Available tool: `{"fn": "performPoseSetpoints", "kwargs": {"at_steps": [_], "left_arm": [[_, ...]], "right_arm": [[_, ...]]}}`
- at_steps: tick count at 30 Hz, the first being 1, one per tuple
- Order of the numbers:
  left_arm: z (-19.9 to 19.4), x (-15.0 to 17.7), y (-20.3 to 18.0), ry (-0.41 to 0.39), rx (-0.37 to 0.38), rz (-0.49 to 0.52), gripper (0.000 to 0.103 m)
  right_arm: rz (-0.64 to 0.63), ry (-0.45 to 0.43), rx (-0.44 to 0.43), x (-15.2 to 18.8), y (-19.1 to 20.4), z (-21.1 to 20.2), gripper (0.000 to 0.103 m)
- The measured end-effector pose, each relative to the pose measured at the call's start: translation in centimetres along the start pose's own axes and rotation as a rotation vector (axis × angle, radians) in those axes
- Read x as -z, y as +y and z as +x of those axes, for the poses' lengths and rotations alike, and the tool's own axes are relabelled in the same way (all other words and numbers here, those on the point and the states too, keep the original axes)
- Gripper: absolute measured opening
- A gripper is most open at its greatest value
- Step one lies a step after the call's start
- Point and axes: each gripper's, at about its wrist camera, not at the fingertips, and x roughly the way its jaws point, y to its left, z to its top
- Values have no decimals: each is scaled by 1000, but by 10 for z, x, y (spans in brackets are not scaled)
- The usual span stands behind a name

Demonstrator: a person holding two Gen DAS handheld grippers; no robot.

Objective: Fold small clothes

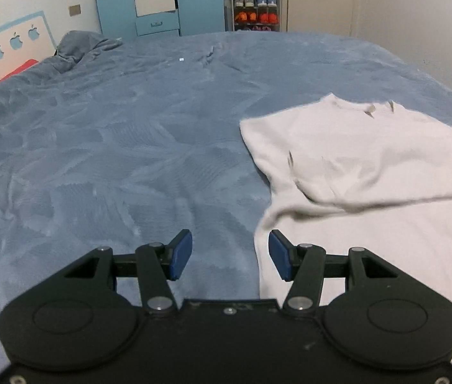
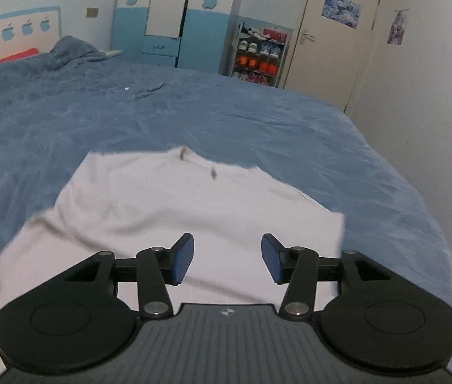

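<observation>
Progress: early. The white shirt (image 2: 193,211) lies on the blue bedspread (image 1: 113,160), neckline on the far side toward the wardrobe (image 2: 174,16). One fold looks started: in the left wrist view a flap of cloth lies over the body with a raised, slightly blurred edge running across it, so one layer sits over another. I can't tell if that is a deliberate fold or just a rumple. No compact folded bundle yet, so my read is most of the folding is left.

Left gripper (image 1: 229,254): jaws spread wide, nothing between the pads. The shirt's near-left edge runs just under the inner blue pad; most of the shirt is off to that gripper's right and ahead.

Right gripper (image 2: 227,257): also wide open, holding nothing. It hangs directly over the near part of the shirt, white cloth visible between and beyond both pads. Contact with cloth: cannot tell.
</observation>
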Motion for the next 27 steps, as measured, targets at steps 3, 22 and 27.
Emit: {"fn": "performPoseSetpoints", "kwargs": {"at_steps": [3,22,27], "left_arm": [[-16,17,-6,23,-19,33,54],[-43,110,-5,283,133,-8,54],[-39,100,-10,313,174,-37,54]], "right_arm": [[-20,31,33,27,-17,-23,58],[440,410,-50,204,-67,-30,75],[478,441,-116,208,-62,-14,77]]}}
